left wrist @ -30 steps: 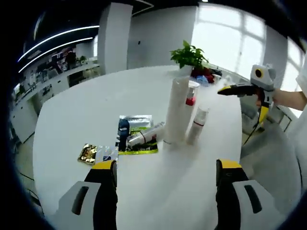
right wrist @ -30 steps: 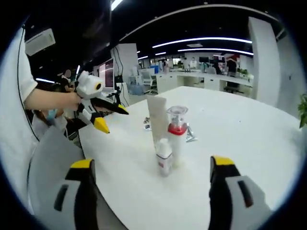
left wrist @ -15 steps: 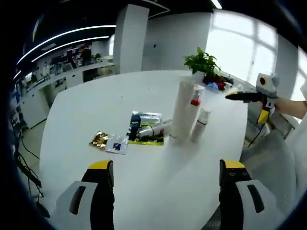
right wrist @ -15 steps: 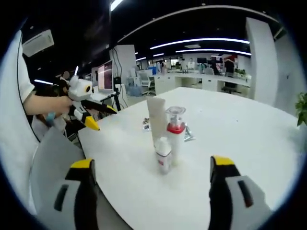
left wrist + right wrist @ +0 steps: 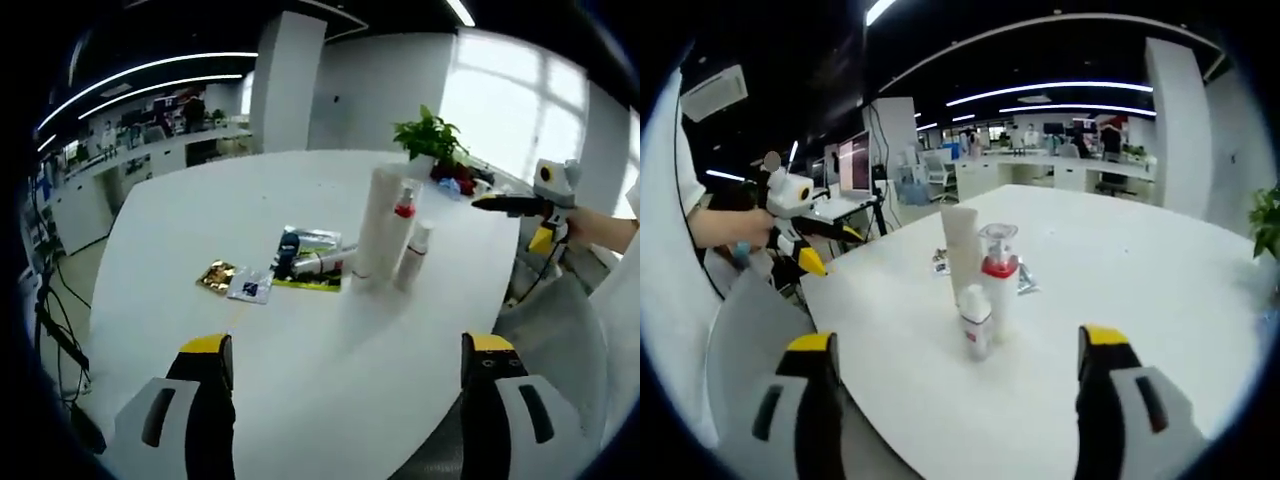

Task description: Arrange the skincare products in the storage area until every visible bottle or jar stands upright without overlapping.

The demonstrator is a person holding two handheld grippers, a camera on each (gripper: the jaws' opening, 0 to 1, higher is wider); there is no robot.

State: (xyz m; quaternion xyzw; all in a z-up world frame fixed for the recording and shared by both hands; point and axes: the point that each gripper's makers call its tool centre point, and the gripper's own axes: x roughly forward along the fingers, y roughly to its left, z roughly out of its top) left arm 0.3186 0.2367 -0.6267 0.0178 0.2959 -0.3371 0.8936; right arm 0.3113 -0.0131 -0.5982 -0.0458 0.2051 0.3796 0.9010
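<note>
Standing back from the big white table [image 5: 150,230], both grippers are held off past its near edge with jaws spread wide and nothing between them. My guess is that's just to take in the whole spread before picking what to fix.

The left gripper [image 5: 340,400] hangs over the near edge, and everything it might want sits well ahead of its jaws, toward the middle of the table. The right gripper [image 5: 955,400] looks in from another side, same deal: the cluster is well apart from its tips.

Biggest thing is the tall white tube [image 5: 373,228], standing on its cap. Touching or just beside it is the pump bottle with the red collar [image 5: 402,222], also upright, then the small white bottle [image 5: 412,258] with a red band. From the right gripper view those three line up tight, so I can't tell if they actually touch.

The problem child looks like the bottle lying on its side [image 5: 322,262] on the green and silver sachets [image 5: 305,262], with a small dark jar [image 5: 288,250] next to it. Further toward the left edge are a gold sachet [image 5: 214,276] and a small silver-blue sachet [image 5: 247,287], flat.

A potted plant [image 5: 428,137] sits at the far edge.
</note>
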